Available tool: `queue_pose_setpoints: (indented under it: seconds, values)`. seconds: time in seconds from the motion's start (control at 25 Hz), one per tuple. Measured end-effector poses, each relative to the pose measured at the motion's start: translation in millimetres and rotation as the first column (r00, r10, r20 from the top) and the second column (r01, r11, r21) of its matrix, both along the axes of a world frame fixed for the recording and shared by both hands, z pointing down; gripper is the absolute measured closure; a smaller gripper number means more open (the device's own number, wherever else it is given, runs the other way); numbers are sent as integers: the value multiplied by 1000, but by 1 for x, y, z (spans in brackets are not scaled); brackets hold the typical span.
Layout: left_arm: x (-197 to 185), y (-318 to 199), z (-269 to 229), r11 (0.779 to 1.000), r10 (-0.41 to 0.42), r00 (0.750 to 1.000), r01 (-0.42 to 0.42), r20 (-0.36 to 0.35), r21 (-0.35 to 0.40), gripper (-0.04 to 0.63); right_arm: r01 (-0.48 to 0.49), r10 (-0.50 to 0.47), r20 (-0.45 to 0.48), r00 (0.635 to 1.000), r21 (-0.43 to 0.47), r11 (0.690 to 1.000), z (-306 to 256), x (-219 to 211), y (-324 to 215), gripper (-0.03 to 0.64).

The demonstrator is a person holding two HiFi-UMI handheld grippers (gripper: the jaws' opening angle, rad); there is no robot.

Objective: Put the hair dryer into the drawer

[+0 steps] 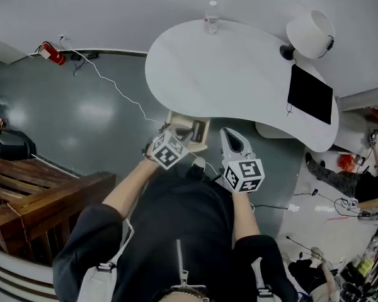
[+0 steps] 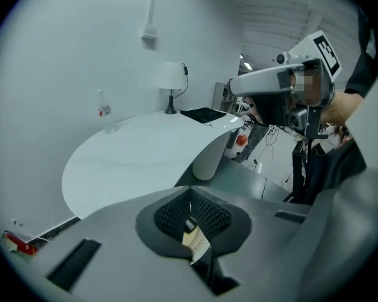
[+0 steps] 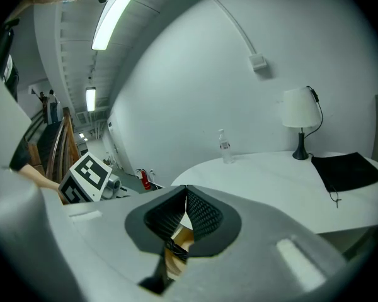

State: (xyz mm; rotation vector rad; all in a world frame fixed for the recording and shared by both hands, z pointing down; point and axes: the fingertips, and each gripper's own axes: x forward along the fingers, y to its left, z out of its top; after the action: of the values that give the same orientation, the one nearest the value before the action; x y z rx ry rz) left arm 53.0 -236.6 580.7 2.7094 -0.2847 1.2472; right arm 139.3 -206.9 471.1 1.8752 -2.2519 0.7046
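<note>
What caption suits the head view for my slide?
Left hand-held gripper and right hand-held gripper, both shut, held above the wooden drawer beside the white table.

Setting: lab or studio workspace | landmark: curved white table (image 1: 239,74) bearing lamp (image 1: 310,33) and water bottle (image 1: 211,17) | left of table: fire extinguisher (image 1: 52,54), loose cable (image 1: 120,90) on grey floor (image 1: 63,118) | right of table: cluttered gear (image 1: 359,263) | overhead: strip light (image 3: 116,11)
</note>
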Motion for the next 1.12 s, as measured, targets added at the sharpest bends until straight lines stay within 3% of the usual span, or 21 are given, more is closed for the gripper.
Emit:
queue_pose_setpoints:
  seconds: [0.4, 1.12]
  values:
    - [7, 4, -46, 996, -66, 993, 71, -95, 47, 580, 76, -76, -2, 997, 42, 996, -16, -1, 0, 614]
    - [1, 11, -46, 994, -93, 992, 97, -89, 46, 580, 114, -114, 0, 993, 30, 993, -11, 0, 6, 614]
